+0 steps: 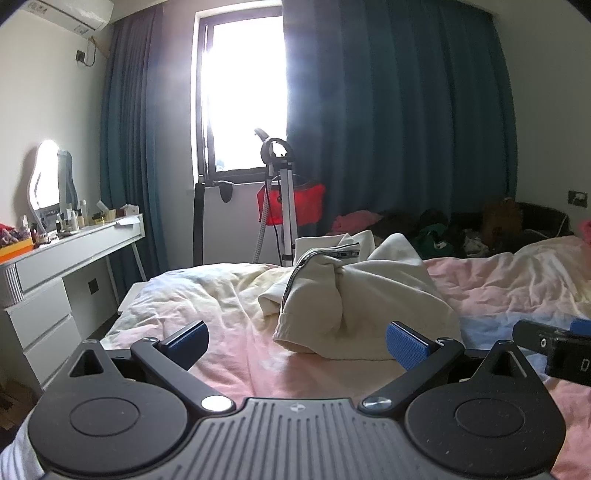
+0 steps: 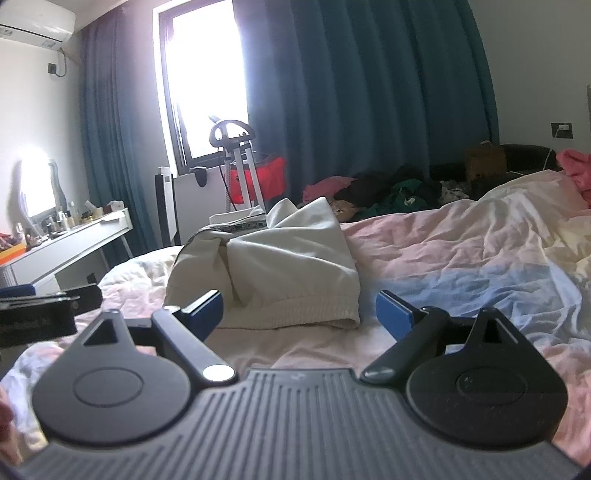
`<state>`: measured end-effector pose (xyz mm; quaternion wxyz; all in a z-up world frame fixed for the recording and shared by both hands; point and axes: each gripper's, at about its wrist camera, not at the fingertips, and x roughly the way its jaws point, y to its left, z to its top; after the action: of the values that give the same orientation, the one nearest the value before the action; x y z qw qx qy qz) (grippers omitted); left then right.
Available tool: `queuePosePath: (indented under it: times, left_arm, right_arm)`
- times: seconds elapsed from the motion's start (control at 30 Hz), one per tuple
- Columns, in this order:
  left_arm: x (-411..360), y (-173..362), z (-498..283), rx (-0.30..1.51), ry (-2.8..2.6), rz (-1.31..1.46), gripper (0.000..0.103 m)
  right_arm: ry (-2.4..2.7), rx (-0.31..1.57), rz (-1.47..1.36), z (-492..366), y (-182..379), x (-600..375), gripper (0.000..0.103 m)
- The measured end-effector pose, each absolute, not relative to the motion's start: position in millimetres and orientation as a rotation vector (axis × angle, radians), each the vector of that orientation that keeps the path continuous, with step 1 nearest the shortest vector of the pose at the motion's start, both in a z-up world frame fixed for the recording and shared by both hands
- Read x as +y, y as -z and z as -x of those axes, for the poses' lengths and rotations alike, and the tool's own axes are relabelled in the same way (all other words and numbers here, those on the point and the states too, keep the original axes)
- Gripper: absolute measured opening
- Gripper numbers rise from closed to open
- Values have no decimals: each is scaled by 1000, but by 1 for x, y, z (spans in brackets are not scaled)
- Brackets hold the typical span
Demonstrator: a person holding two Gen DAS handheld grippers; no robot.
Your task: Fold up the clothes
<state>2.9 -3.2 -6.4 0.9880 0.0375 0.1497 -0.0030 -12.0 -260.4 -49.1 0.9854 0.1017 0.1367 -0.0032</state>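
I'm looking into a lived-in bedroom at home: a bed [image 1: 480, 288] under a rumpled pastel duvet, teal curtains [image 1: 388, 129] flanking a bright window [image 1: 243, 92], a white dressing table [image 1: 74, 251] crowded with cosmetics and a lit mirror [image 1: 46, 177], an air conditioner [image 1: 62, 14] up on the wall.

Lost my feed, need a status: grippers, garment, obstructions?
Left hand-held gripper open, empty. Right hand-held gripper open, empty. Cream sweatshirt crumpled on bed, untouched. Nothing between grippers and sweatshirt.

Left gripper [image 1: 297, 343] level, jaws spread wide; right gripper [image 2: 299, 314] alongside, jaws likewise spread.
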Motion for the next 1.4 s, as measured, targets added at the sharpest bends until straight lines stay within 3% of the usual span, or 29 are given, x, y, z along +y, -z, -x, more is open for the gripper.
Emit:
queuePosePath:
  times: [0.53, 0.63, 0.73, 1.07, 1.13, 1.2, 1.23, 1.4]
  left_arm:
    - [10, -20, -30, 293, 54, -157, 103]
    - [24, -10, -35, 307, 56, -130, 103]
    - [40, 1, -38, 336, 50, -83, 103]
    - [80, 19, -61, 378, 28, 3, 103]
    - [83, 24, -72, 394, 21, 11, 103]
    - [85, 29, -83, 415, 24, 18, 103]
    - [86, 31, -89, 424, 26, 24, 103]
    - [92, 40, -106, 437, 37, 72, 103]
  right_arm:
    - [22, 368, -229, -11, 76, -264, 90]
    - [15, 412, -244, -35, 88, -268, 88]
    - [31, 501, -250, -72, 106, -275, 79]
    - [149, 588, -262, -175, 166, -289, 75]
    - [173, 565, -220, -184, 166, -284, 71]
    - [201, 513, -202, -186, 161, -282, 46]
    - [221, 459, -215, -183, 157, -283, 42]
    - [163, 277, -232, -172, 136, -283, 43]
